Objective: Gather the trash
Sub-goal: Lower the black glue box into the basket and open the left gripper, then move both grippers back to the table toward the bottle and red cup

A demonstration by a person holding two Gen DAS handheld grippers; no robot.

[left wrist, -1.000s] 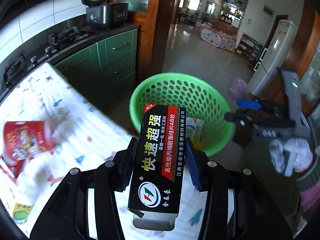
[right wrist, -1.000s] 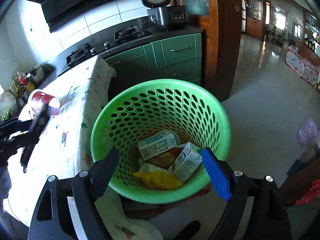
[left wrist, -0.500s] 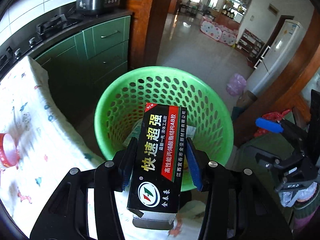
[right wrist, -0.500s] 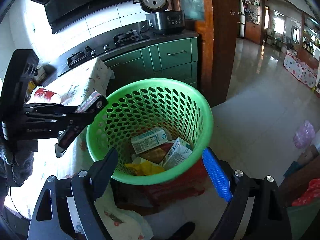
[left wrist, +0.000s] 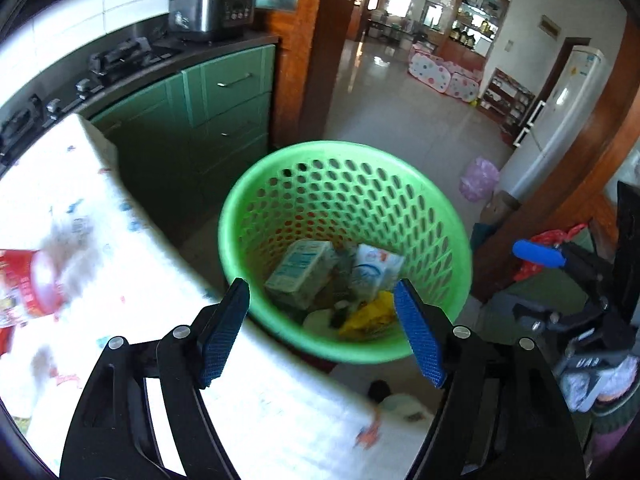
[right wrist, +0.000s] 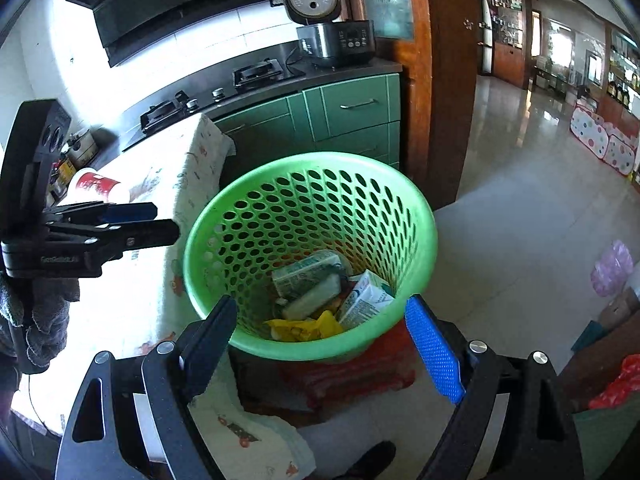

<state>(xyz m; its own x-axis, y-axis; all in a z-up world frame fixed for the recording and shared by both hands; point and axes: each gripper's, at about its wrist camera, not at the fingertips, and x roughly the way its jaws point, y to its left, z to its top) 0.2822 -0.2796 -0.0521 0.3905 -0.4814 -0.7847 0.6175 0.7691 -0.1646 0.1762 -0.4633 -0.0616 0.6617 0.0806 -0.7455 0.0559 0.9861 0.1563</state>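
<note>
- Already, several cartons and wrappers (left wrist: 316, 280) are lying at the bottom of the green basket (left wrist: 280, 344), beside the counter (left wrist: 120, 260).
- Both the left tongs (left wrist: 320, 332) and the right tongs (right wrist: 320, 344) are hanging spread and empty over it.
- A red cup (right wrist: 96, 188) is waiting on the counter, likely next.

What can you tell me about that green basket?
The green basket looks like plastic, round, flaring upward, with a smooth rim above walls full of oval holes. It stands upright beside the cloth-covered table, on something red. Inside lie milk cartons, a yellow wrapper and other trash.
</note>
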